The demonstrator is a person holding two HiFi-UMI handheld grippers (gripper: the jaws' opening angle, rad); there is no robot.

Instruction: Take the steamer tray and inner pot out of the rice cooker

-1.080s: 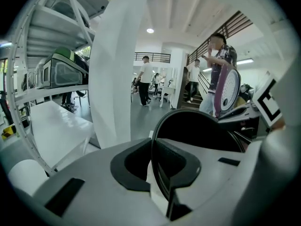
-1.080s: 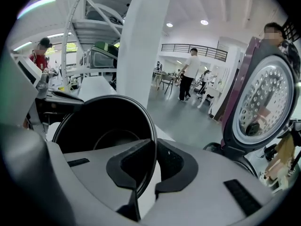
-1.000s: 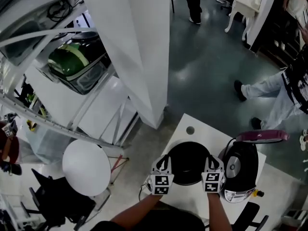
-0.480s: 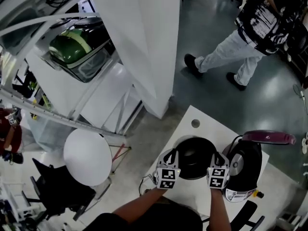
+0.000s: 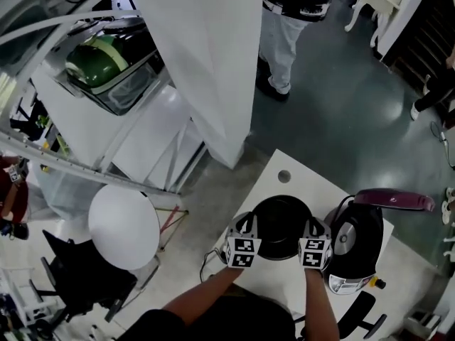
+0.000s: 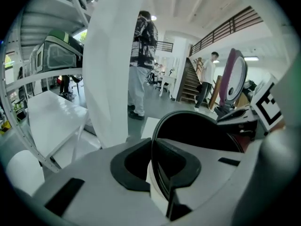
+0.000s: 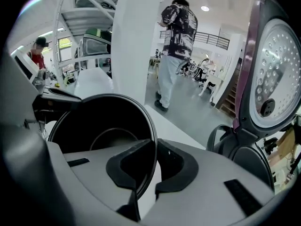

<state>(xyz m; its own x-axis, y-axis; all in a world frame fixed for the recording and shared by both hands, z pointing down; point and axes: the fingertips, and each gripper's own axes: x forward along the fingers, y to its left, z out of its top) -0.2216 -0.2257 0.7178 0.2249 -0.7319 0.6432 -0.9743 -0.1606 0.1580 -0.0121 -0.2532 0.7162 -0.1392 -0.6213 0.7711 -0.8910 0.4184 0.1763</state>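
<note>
1. Black round metal inner pot (image 5: 279, 222): out of the cooker, over the white rectangular table (image 5: 297, 188), just left of the black-and-silver rice cooker (image 5: 355, 251). Whether its base rests on the tabletop cannot be told. The dark interior shows 1 raised ring on the bottom.

2. Left gripper (image 6: 157, 171): grey body, black pads, marker cube on top. Its 2 jaws are pinched on the pot's thin rim at the pot's left side, 1 pad inside the wall and 1 outside.

3. Right gripper (image 7: 141, 173): same build. Its 2 jaws are clamped on the rim at the pot's right side, 1 pad each side of the wall, nearest the cooker.

4. Cooker's maroon-edged lid (image 7: 275, 65): raised upright, with its silver dimpled inner plate facing the pot.

5. Person (image 5: 288, 27) in a patterned black-and-white shirt and pale trousers: standing on the dark grey floor (image 5: 341, 112), well apart from the table.

6. White square pillar (image 5: 206, 69): upright, beyond the table's far left corner.
</note>
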